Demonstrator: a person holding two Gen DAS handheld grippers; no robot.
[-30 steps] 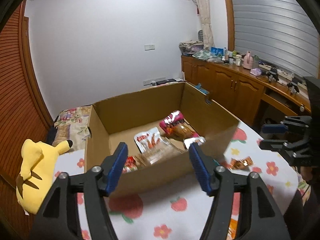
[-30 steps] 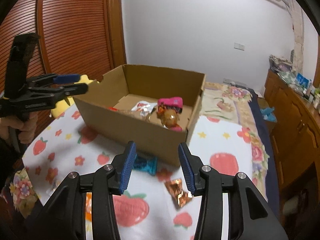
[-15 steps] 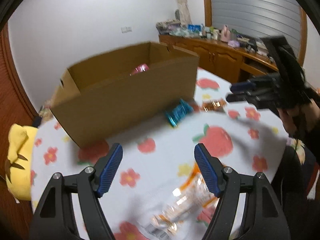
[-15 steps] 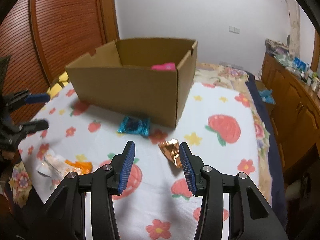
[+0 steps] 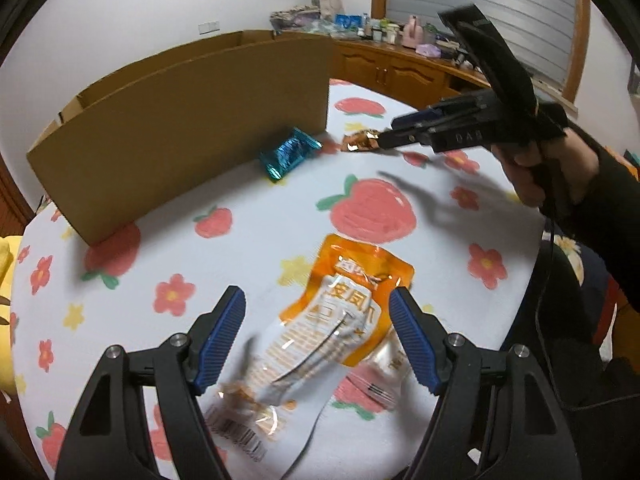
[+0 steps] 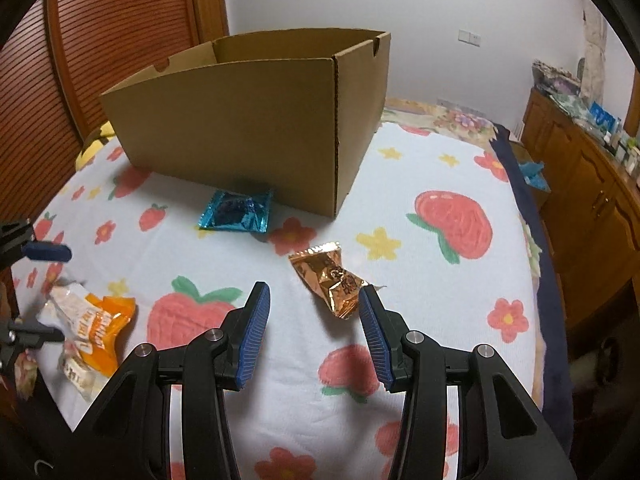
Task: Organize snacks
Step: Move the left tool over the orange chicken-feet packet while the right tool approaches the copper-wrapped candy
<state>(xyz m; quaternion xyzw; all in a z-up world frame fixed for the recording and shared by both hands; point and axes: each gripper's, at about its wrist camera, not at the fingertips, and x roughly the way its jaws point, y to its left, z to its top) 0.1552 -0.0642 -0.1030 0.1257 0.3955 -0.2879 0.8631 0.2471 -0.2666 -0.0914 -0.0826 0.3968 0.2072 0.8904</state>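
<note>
Left tool [image 5: 318, 334] hanging open at the bottom of the left wrist view, blue pads straddling the orange pouch [image 5: 336, 328] without pressing on it. Looking light, limp and glossy, that pouch; likely crinkling and sliding under a pinch, so probably best taken across the flat sealed top edge rather than the puffed middle. A second pale packet [image 5: 384, 372] lying partly under it, risking being dragged along.

Right tool [image 6: 314, 334] standing open too, lower centre of the right wrist view, holding nothing, with the copper foil packet [image 6: 330, 280] just ahead of and between its pads. Small, light, creased foil; probably slippery, crushable contents, so gripping across the narrow waist seems wise.

Farther out, a blue foil packet [image 6: 236, 212] lying against the near wall of the cardboard box [image 6: 240, 120], middle of the frame. Box wall standing tall between the snacks and the inside, so needing a lift over the rim. All resting on a strawberry-print cloth [image 6: 440, 184] covering the counter; soft cloth possibly bunching under the pads. Wooden cabinets [image 6: 580, 184] at the right edge, well apart.
</note>
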